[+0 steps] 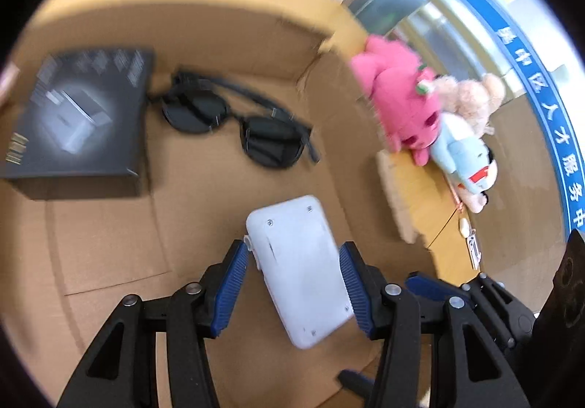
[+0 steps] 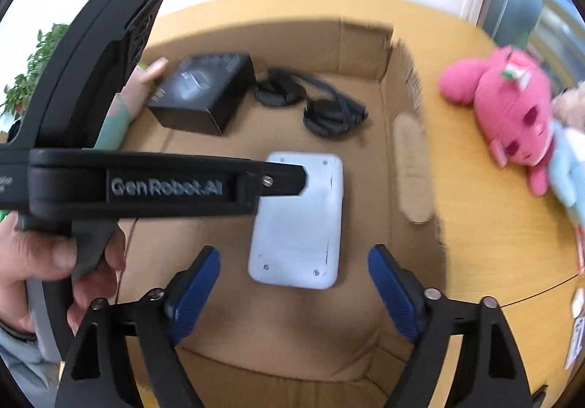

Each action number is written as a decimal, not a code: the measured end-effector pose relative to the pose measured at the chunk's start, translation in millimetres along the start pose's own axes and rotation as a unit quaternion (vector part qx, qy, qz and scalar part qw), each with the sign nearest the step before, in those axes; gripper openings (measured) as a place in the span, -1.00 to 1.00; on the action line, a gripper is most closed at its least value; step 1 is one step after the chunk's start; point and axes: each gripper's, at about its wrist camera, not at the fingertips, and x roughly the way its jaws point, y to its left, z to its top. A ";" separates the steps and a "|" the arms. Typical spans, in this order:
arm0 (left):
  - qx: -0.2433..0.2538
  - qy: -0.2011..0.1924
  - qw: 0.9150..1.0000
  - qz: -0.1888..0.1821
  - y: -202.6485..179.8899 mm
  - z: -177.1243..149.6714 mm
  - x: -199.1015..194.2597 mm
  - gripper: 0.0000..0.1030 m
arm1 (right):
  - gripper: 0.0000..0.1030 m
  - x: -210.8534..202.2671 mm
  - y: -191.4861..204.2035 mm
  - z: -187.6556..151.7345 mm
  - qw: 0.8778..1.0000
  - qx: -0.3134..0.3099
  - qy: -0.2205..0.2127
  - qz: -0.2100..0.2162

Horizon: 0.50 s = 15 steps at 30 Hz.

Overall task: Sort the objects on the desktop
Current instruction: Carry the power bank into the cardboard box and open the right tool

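Observation:
A white flat device lies back-up inside the cardboard box. My left gripper straddles it, blue pads beside both long edges; whether they press it is unclear. In the right wrist view the device lies on the box floor, with the left gripper's body reaching over its top. My right gripper is open and empty just above the device's near end. Black sunglasses and a black carton lie deeper in the box.
A pink plush, a beige plush and a light blue plush lie on the wooden table right of the box. The box wall stands between them and the device. A hand holds the left gripper.

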 end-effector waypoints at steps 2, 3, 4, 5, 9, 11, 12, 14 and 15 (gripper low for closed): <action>0.020 -0.045 0.999 0.017 -4.5 -7.4 -32.6 0.01 | 0.69 -21.4 2.2 -7.2 0.999 -0.003 -0.036 -0.007; 0.030 -0.071 0.997 0.030 -6.6 -12.8 -51.4 0.07 | 0.73 -32.3 2.1 -11.5 0.998 -0.003 -0.054 -0.014; 0.041 -0.099 0.993 0.045 -8.7 -19.9 -71.5 0.14 | 0.80 -41.6 4.9 -15.5 0.997 -0.004 -0.076 -0.024; 0.052 -0.124 0.989 0.060 -12.4 -28.5 -89.9 0.20 | 0.84 -57.5 7.6 -23.2 0.993 -0.005 -0.112 -0.046; 0.077 -0.223 0.963 0.134 -22.4 -71.7 -160.3 0.53 | 0.99 -84.6 19.7 -42.1 0.981 0.001 -0.181 -0.071; 0.084 -0.257 0.949 0.164 -26.7 -90.6 -180.0 0.53 | 0.99 -90.9 24.0 -51.0 0.980 0.005 -0.188 -0.064; 0.088 -0.272 0.941 0.179 -29.2 -100.6 -187.9 0.53 | 0.99 -92.8 27.2 -56.0 0.979 0.007 -0.192 -0.059; 0.098 -0.295 0.930 0.199 -34.8 -121.2 -198.9 0.53 | 0.99 -96.3 32.0 -61.5 0.979 0.006 -0.197 -0.053; 0.101 -0.300 0.927 0.203 -37.4 -126.9 -200.3 0.53 | 0.99 -99.3 34.8 -67.1 0.979 0.002 -0.196 -0.055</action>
